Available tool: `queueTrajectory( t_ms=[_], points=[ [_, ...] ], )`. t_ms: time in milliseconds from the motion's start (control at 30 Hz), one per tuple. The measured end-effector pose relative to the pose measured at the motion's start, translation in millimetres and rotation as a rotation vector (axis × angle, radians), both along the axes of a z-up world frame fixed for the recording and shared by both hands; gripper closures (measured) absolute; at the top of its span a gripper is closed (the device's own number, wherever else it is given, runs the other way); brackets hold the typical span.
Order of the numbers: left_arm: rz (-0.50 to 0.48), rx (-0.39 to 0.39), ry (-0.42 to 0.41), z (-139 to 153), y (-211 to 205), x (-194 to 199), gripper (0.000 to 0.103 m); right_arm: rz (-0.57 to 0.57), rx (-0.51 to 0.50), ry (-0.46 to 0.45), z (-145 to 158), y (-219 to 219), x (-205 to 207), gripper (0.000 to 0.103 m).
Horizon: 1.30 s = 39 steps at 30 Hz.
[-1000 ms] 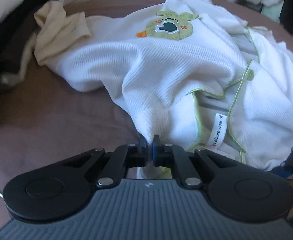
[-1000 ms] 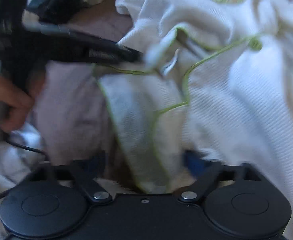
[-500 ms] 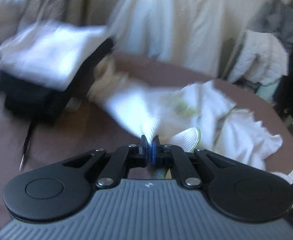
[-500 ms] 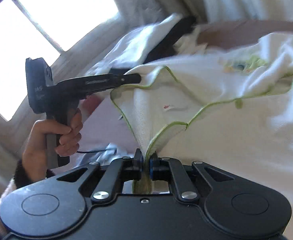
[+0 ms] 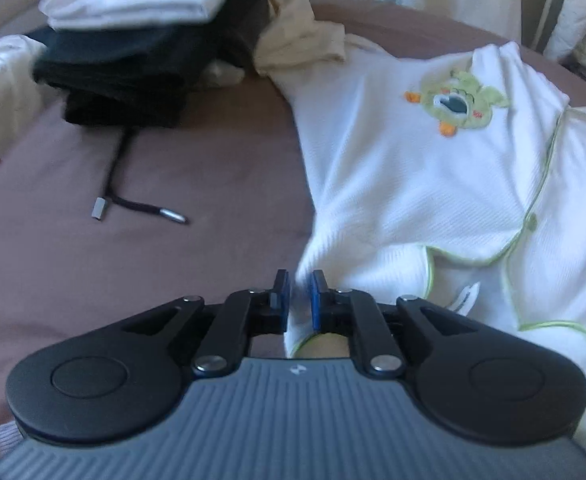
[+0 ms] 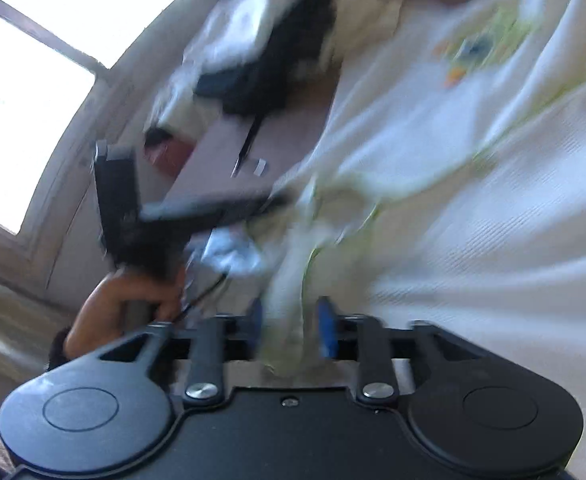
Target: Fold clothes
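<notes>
A white waffle-knit baby garment [image 5: 393,168] with green trim and a green animal patch lies spread on the brown surface [image 5: 173,184]. My left gripper [image 5: 297,292] has its jaws slightly parted around the garment's lower edge. In the blurred right wrist view my right gripper [image 6: 291,320] is open, with a green-trimmed fold of the garment [image 6: 473,200] lying loose between the blue pads. The left gripper's body [image 6: 197,212] shows there to the left, held by a hand.
A stack of folded dark and white clothes [image 5: 141,40] sits at the back left, with a cream cloth [image 5: 301,40] beside it. A black drawstring with metal tips [image 5: 121,196] lies on the surface. More clothes hang behind.
Both grippers came back down to the surface with the garment edge. Both sets of jaws, pinched shut half a second ago, have parted. The garment now lies flatter.
</notes>
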<state>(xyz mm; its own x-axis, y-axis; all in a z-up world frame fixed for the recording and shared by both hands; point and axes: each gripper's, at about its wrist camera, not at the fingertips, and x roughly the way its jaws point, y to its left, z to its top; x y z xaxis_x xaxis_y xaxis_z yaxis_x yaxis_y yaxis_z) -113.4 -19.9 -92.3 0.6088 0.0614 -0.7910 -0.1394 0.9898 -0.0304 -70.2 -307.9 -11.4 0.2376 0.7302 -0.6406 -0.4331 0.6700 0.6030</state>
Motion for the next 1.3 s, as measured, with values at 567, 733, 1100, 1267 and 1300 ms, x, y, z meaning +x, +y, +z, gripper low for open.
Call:
queueTrajectory(
  t_ms=[567, 733, 1100, 1267, 1300],
  points=[
    [-0.566, -0.125, 0.099, 22, -279, 75, 0.043, -0.937, -0.064, -0.015, -60, -353, 61, 0.045],
    [-0.562, 0.104, 0.121, -15, -354, 109, 0.020, -1.001, -0.092, -0.027, -70, -381, 79, 0.044],
    [-0.434, -0.202, 0.126, -37, -305, 115, 0.098, -0.855, -0.235, -0.218, -54, -393, 138, 0.098],
    [-0.525, -0.465, 0.176, -14, -286, 87, 0.098, -0.912, -0.223, -0.520, 18, -415, 113, 0.100],
    [-0.534, -0.427, 0.175, -10, -290, 83, 0.097, -0.921, -0.246, -0.512, 13, -419, 113, 0.100]
  ],
)
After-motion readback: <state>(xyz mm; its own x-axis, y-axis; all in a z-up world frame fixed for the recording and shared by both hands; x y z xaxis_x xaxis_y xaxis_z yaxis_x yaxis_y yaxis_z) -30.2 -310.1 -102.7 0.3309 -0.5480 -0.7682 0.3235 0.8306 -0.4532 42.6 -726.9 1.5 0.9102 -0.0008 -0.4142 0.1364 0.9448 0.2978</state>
